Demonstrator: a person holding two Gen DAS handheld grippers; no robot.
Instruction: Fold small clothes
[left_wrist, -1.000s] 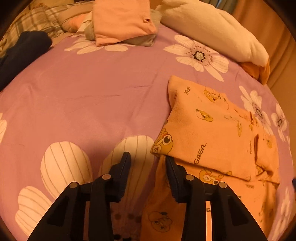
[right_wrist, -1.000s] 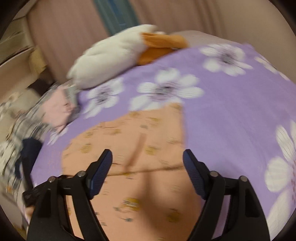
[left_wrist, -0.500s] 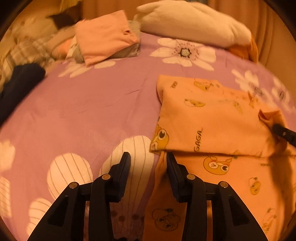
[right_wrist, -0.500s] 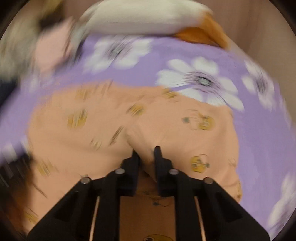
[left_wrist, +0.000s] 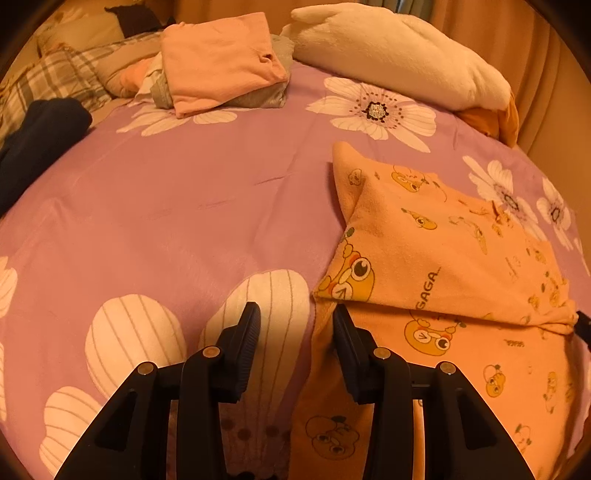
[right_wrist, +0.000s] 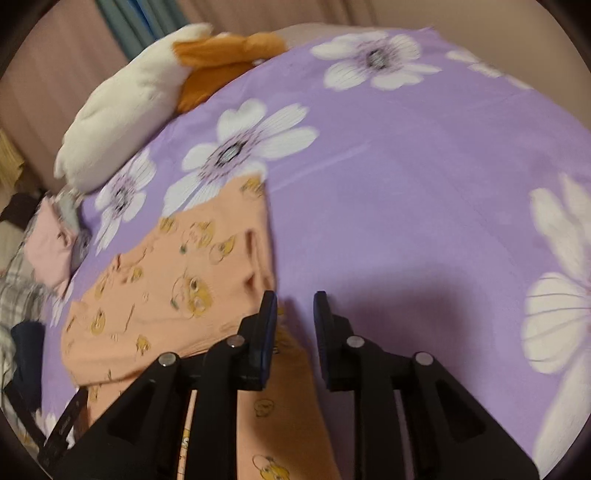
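Note:
An orange cartoon-print garment (left_wrist: 436, 266) lies on the purple flowered bedspread (left_wrist: 184, 206), its upper part folded over the lower. It also shows in the right wrist view (right_wrist: 173, 291). My left gripper (left_wrist: 295, 328) is open and empty, hovering over the garment's left edge near the folded corner. My right gripper (right_wrist: 294, 314) is open with a narrow gap and empty, at the garment's right edge over the bedspread (right_wrist: 406, 206). A dark tip at the far right of the left wrist view is likely the right gripper.
A folded pink and grey pile (left_wrist: 221, 81) sits at the back of the bed. A white plush pillow (left_wrist: 399, 59) with an orange one lies at the back right. A dark navy garment (left_wrist: 37, 136) and plaid cushions (left_wrist: 55, 81) are at the left.
My right gripper was shut on a fold of the orange garment half a second ago; now it has let go and pulled back to the right edge. The left gripper stays open.

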